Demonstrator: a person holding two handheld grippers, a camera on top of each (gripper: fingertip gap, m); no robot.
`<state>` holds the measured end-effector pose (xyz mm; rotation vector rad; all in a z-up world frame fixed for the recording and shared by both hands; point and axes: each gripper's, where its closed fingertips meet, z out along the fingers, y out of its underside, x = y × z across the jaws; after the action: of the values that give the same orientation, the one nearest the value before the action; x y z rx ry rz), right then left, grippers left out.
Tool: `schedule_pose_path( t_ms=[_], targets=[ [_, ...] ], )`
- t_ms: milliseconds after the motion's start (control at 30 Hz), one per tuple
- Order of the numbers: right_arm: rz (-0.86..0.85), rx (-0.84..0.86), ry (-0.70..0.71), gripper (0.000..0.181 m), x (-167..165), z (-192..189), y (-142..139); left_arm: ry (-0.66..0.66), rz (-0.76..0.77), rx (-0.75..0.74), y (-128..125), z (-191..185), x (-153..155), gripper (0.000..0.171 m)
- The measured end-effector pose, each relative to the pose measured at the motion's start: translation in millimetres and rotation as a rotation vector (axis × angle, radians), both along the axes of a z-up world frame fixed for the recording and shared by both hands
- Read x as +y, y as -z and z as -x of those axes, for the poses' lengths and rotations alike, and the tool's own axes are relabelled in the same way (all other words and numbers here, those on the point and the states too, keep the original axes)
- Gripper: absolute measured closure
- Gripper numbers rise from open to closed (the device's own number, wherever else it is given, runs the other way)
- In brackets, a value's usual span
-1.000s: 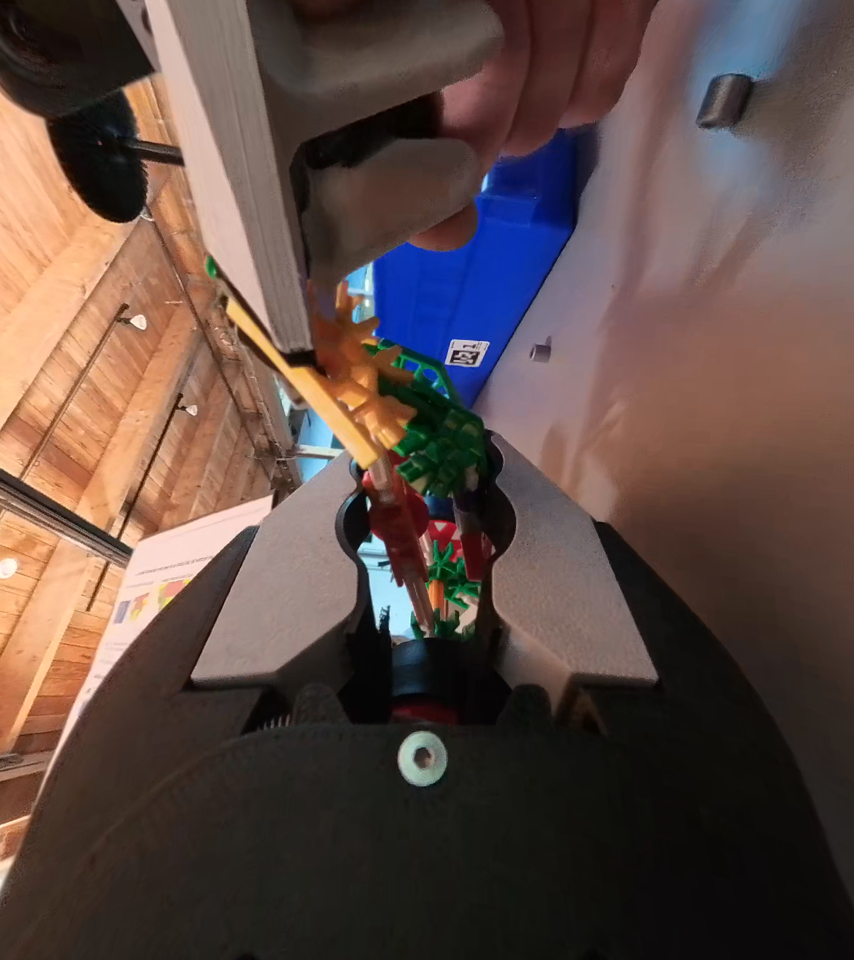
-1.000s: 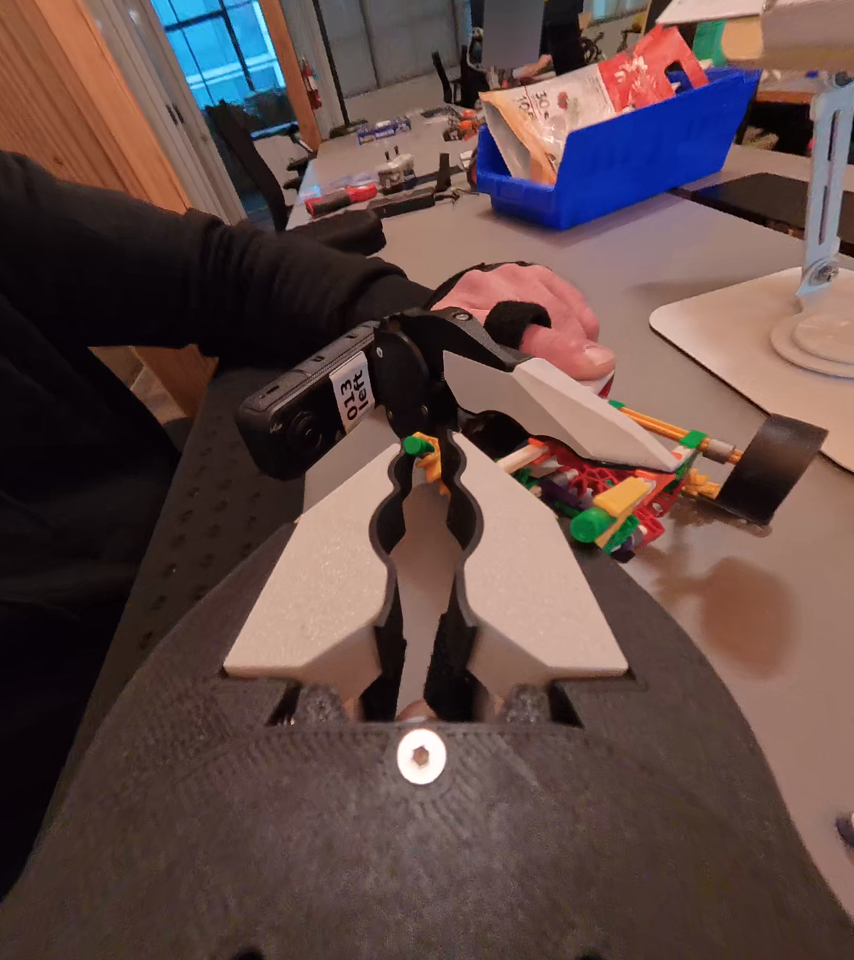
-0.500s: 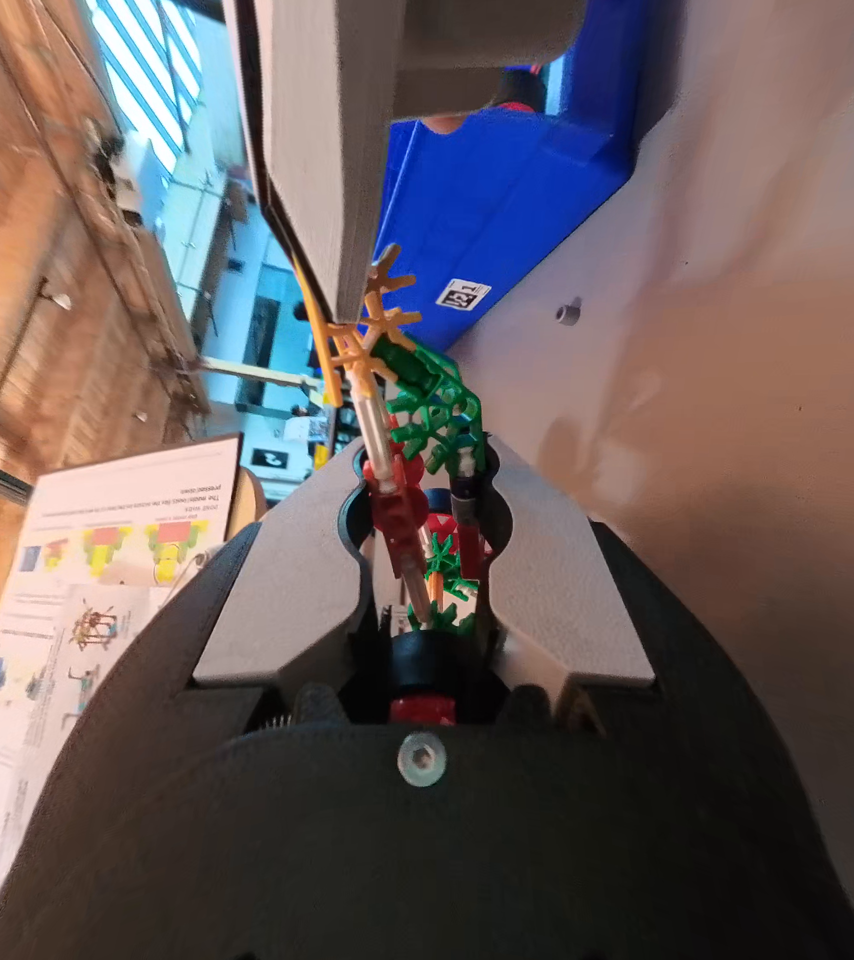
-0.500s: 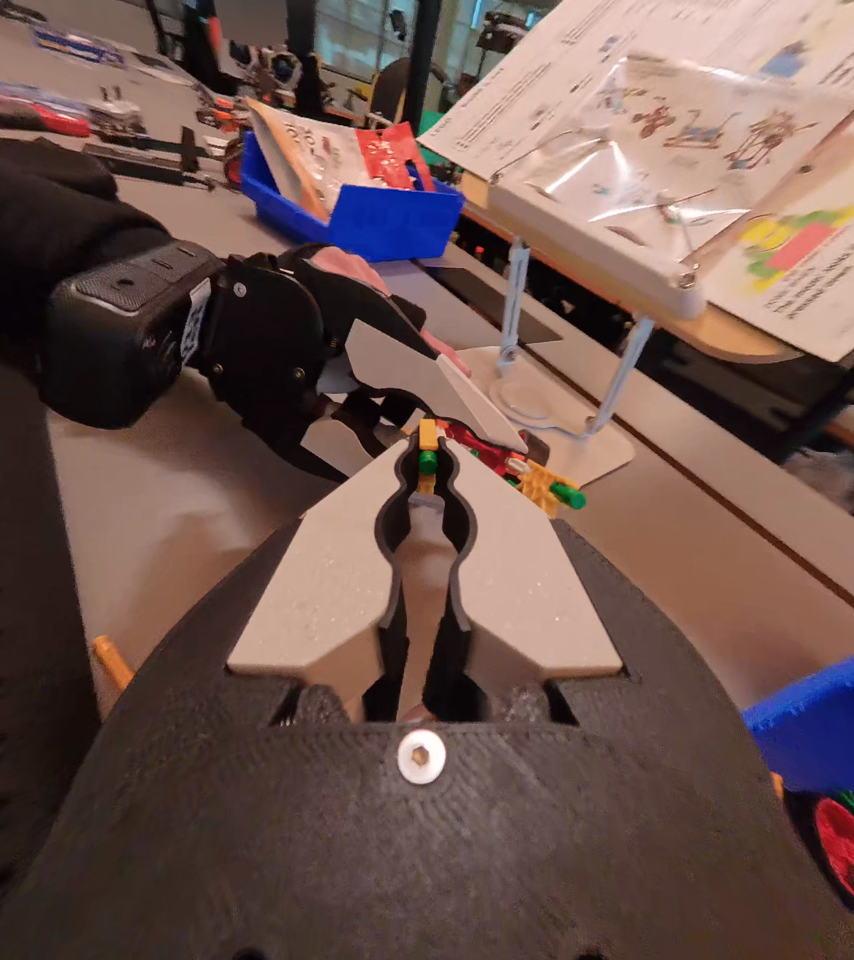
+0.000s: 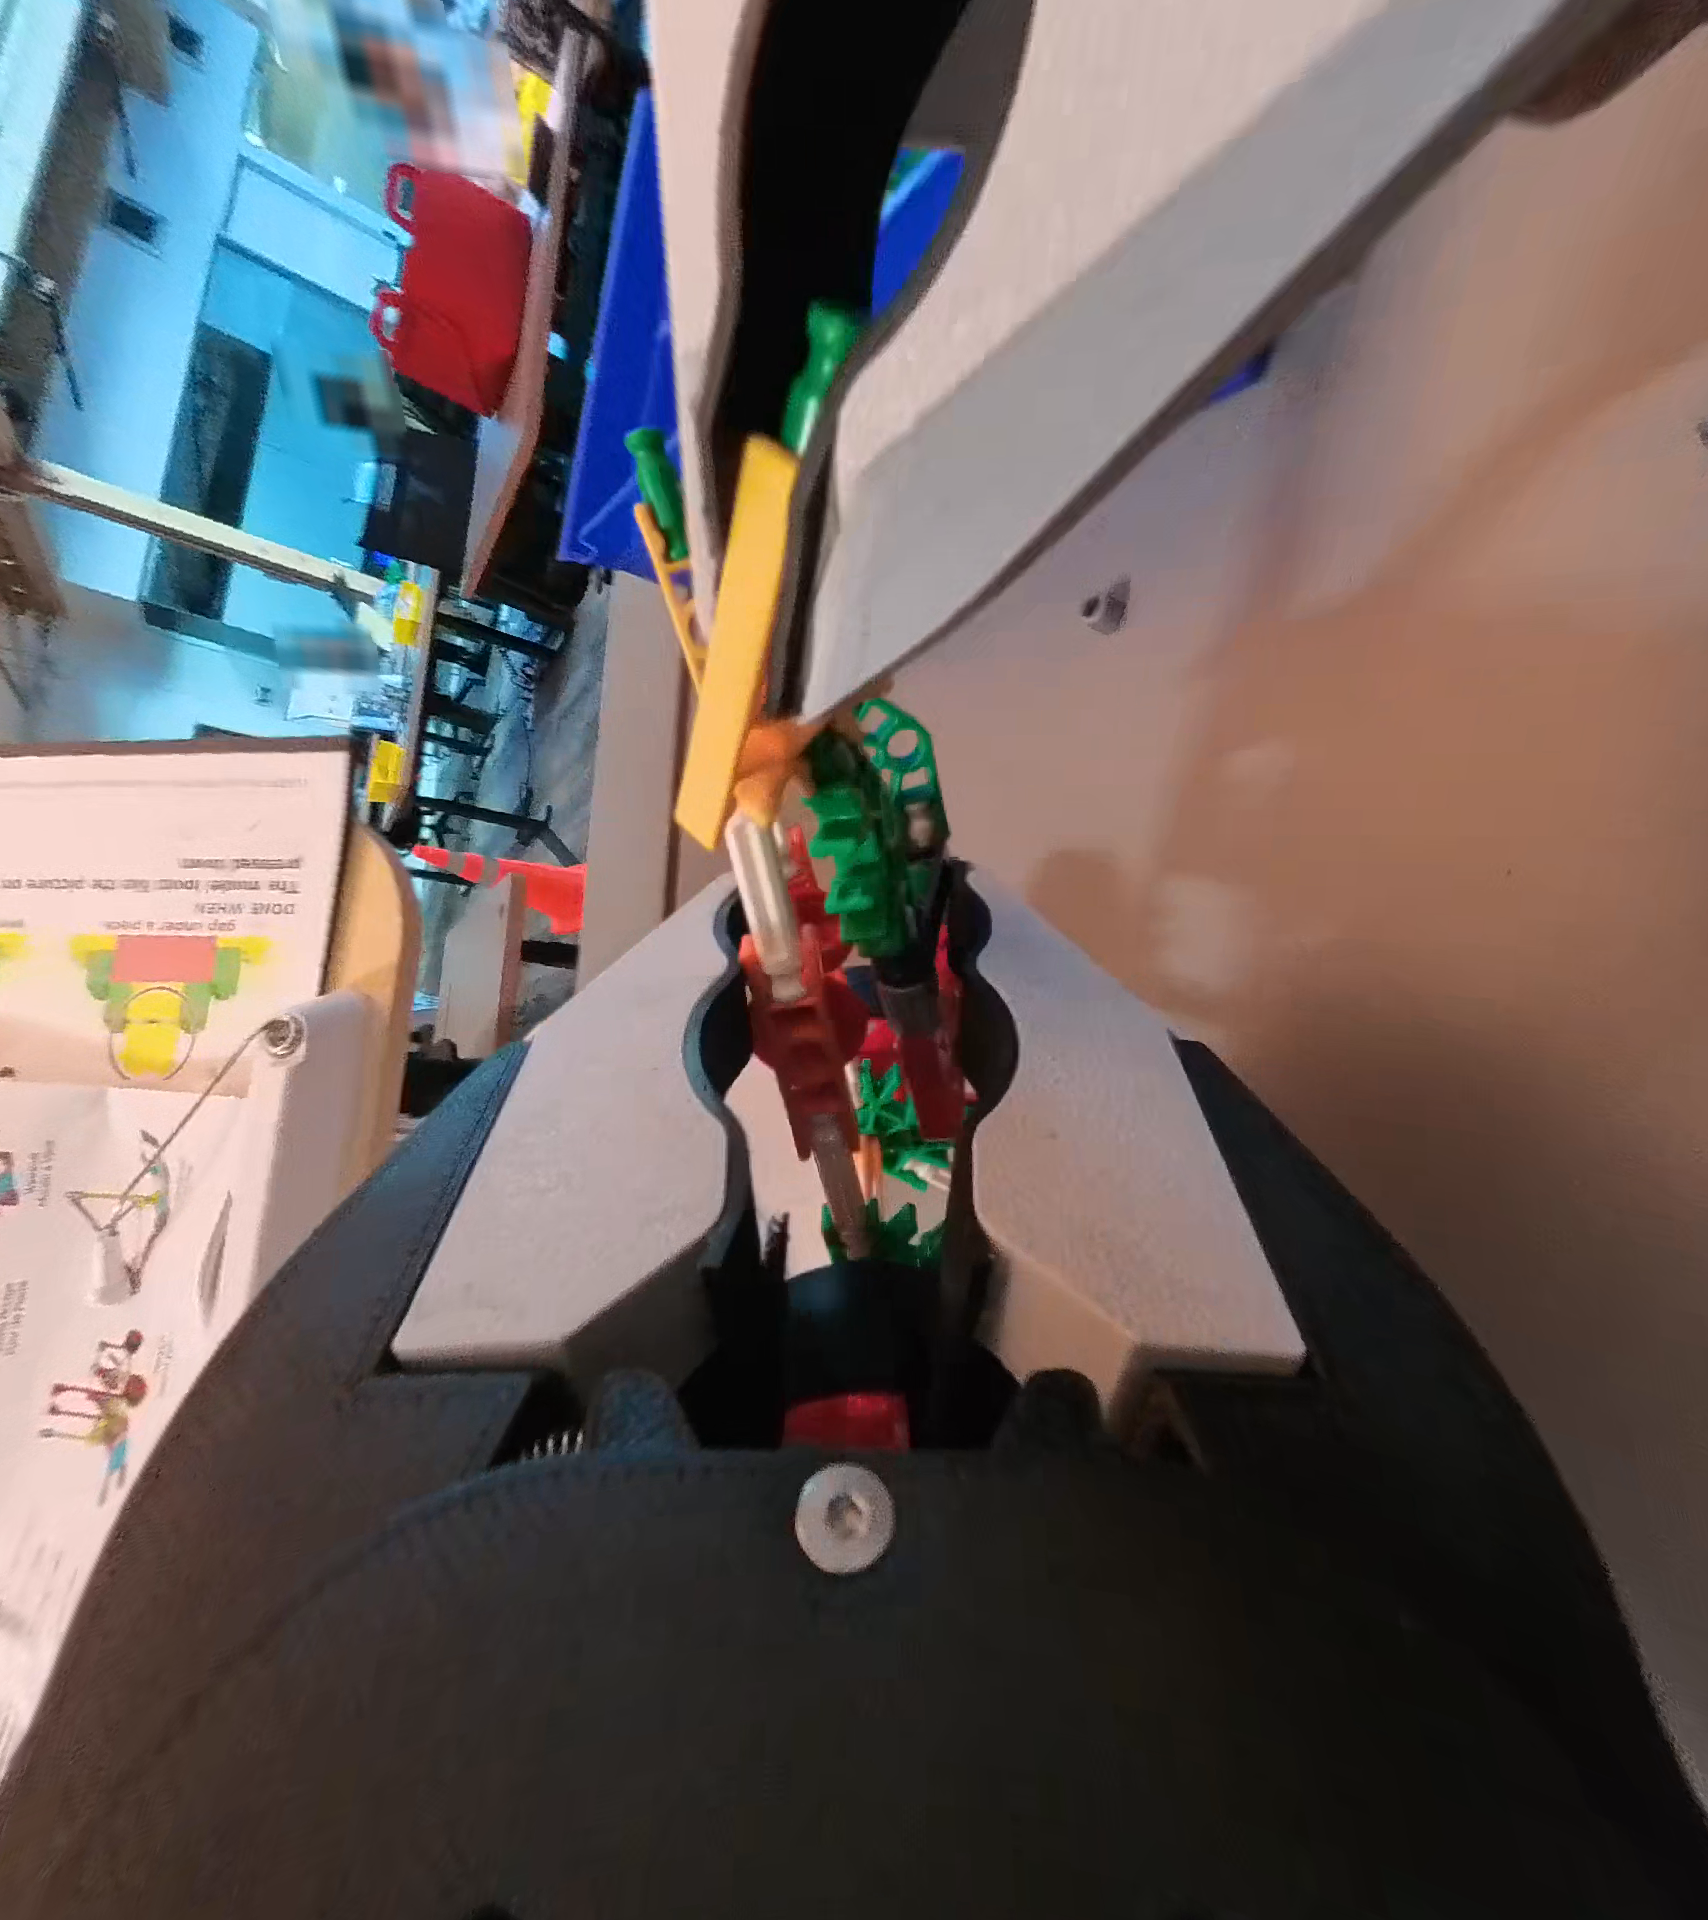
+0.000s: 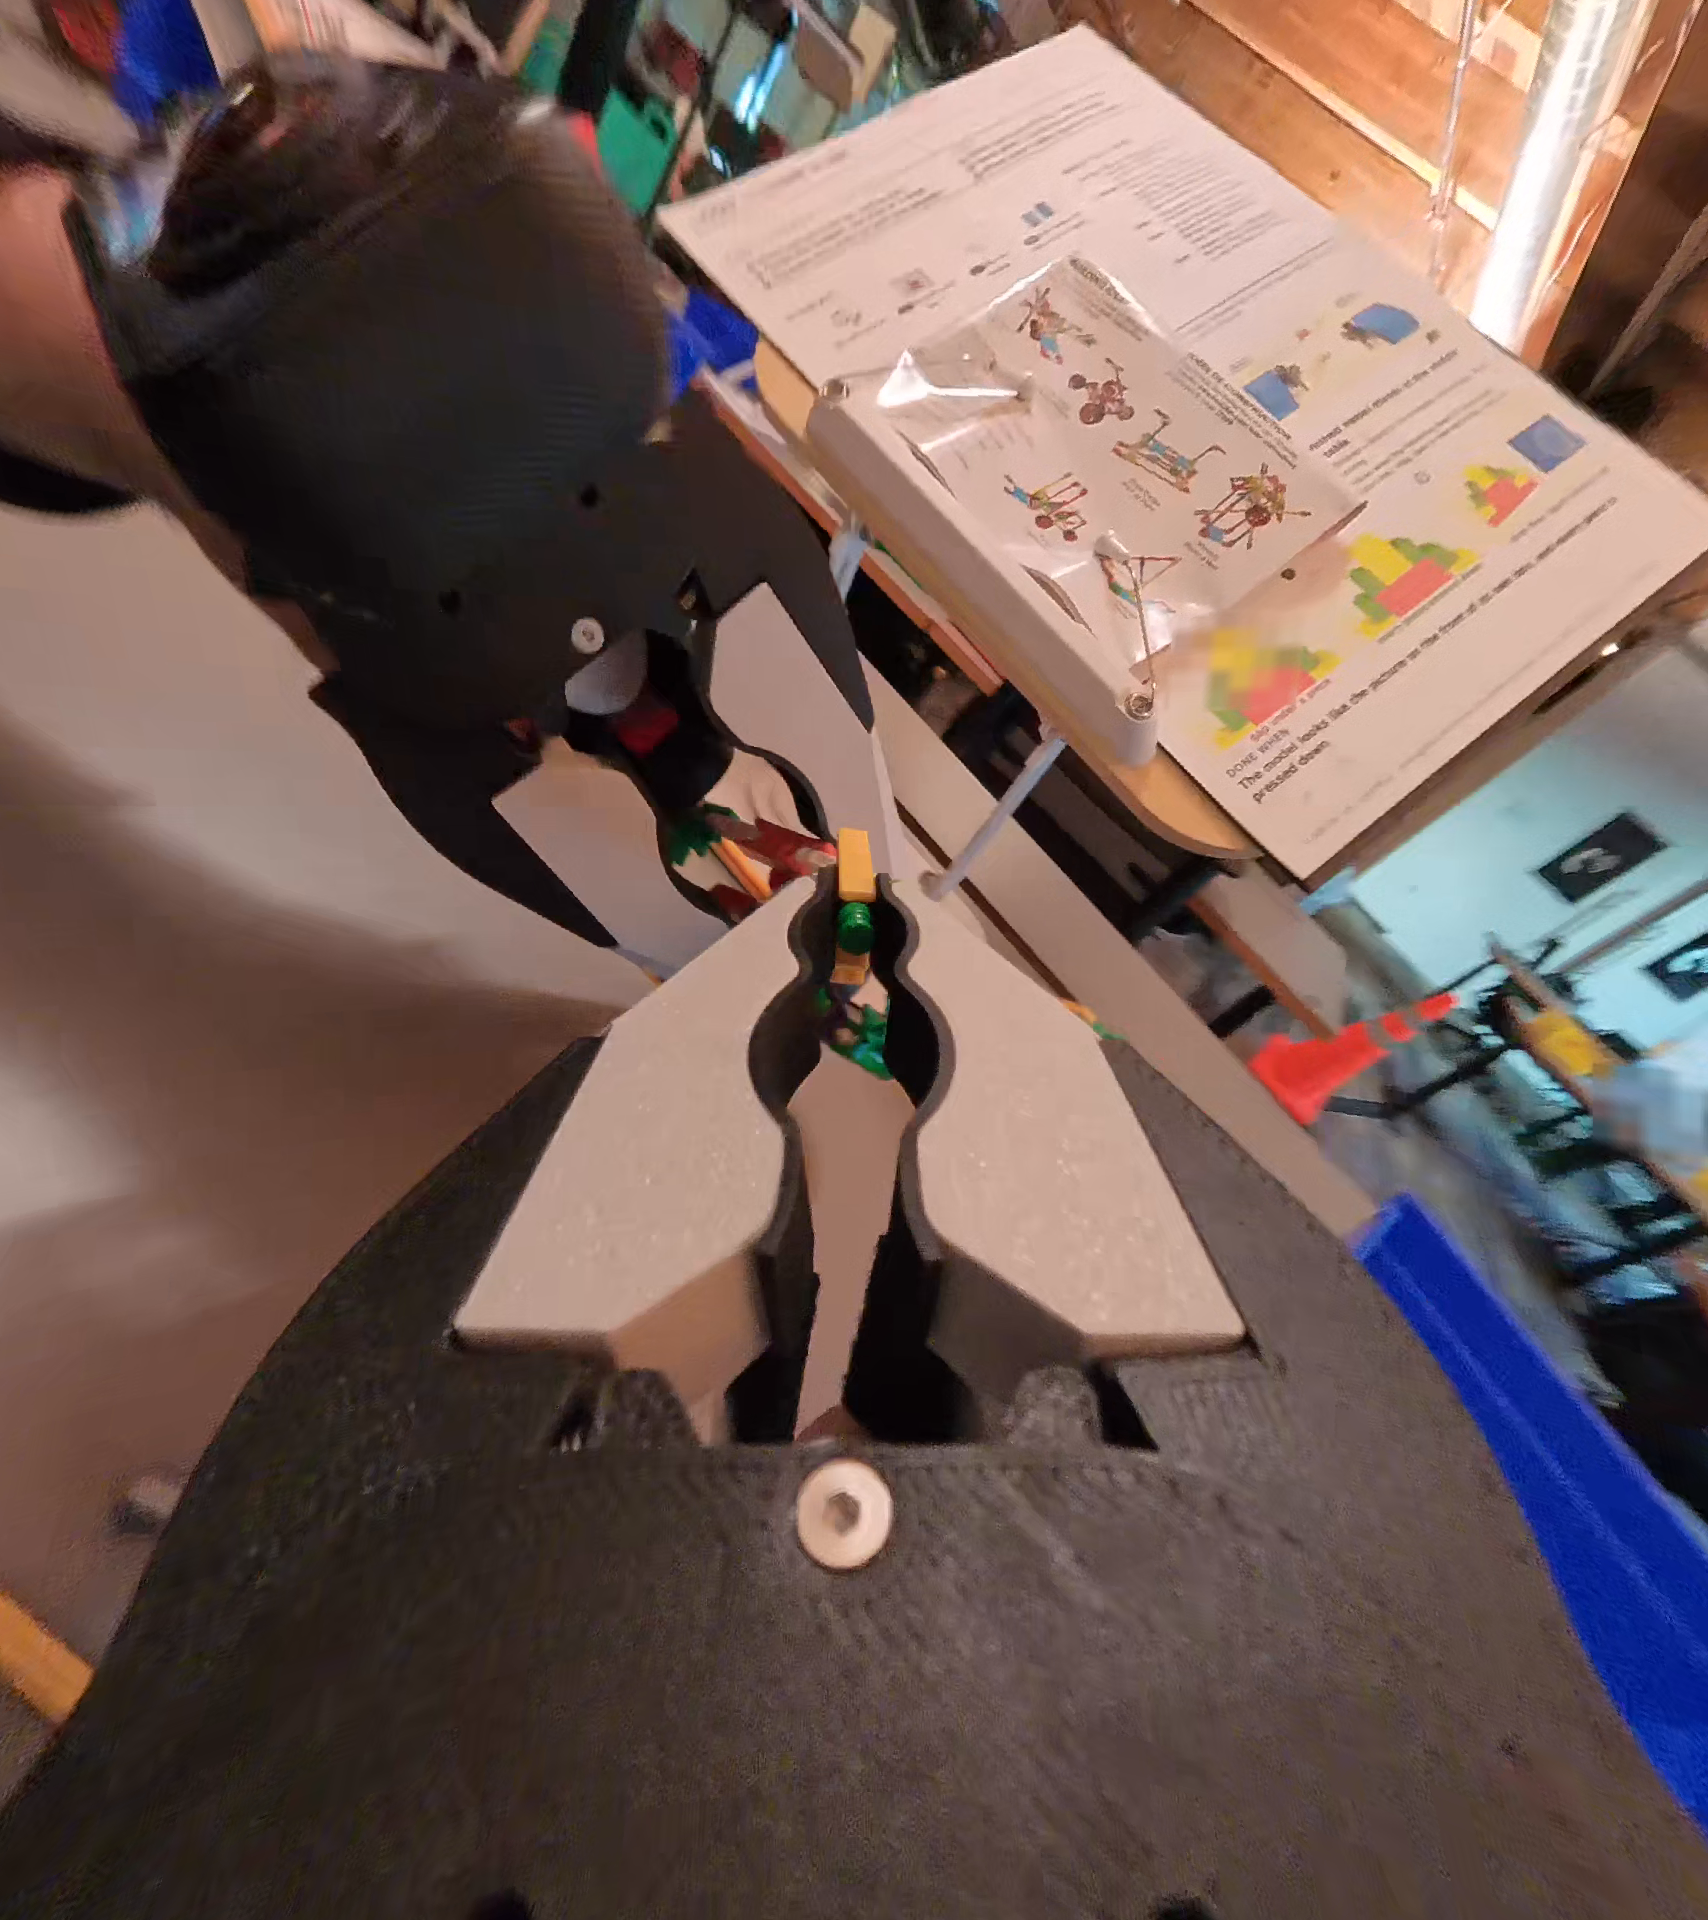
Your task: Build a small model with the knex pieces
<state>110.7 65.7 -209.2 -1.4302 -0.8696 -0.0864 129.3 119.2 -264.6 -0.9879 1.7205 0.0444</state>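
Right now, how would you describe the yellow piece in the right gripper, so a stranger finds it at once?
Start at the right gripper, whose grey jaws are shut in front of the left gripper. The yellow piece is the flat bar that pokes out beyond their tips. Unlike the green peg just behind it, it is yellow and flat-sided.

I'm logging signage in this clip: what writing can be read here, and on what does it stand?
Large white instruction sheet: printed lines, partly legible; I do not quote writing.
Small picture card on the grey stand: captions too small.
Toy model, blue bin: no writing visible.
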Motion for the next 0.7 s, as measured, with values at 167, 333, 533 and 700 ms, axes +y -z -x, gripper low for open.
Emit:
schedule_pose_path(
  t_ms=[167,333,533,700],
  targets=[
    [0.112,0.23,-0.05,0.178,0,-14,-8,0.049,-0.07,-0.106,-12,0,5,0.134],
    [0.228,0.45,-0.094,0.178,5,-29,-9,0.119,-0.042,-0.227,-25,-1,0,0.12],
    [0.291,0.576,-0.115,0.178,7,-42,-8,0.181,0.074,-0.291,-39,10,-4,0.105],
    [0.313,0.648,-0.127,0.178,9,-41,-11,0.228,0.091,-0.329,-60,7,-38,0.143]
  ],
)
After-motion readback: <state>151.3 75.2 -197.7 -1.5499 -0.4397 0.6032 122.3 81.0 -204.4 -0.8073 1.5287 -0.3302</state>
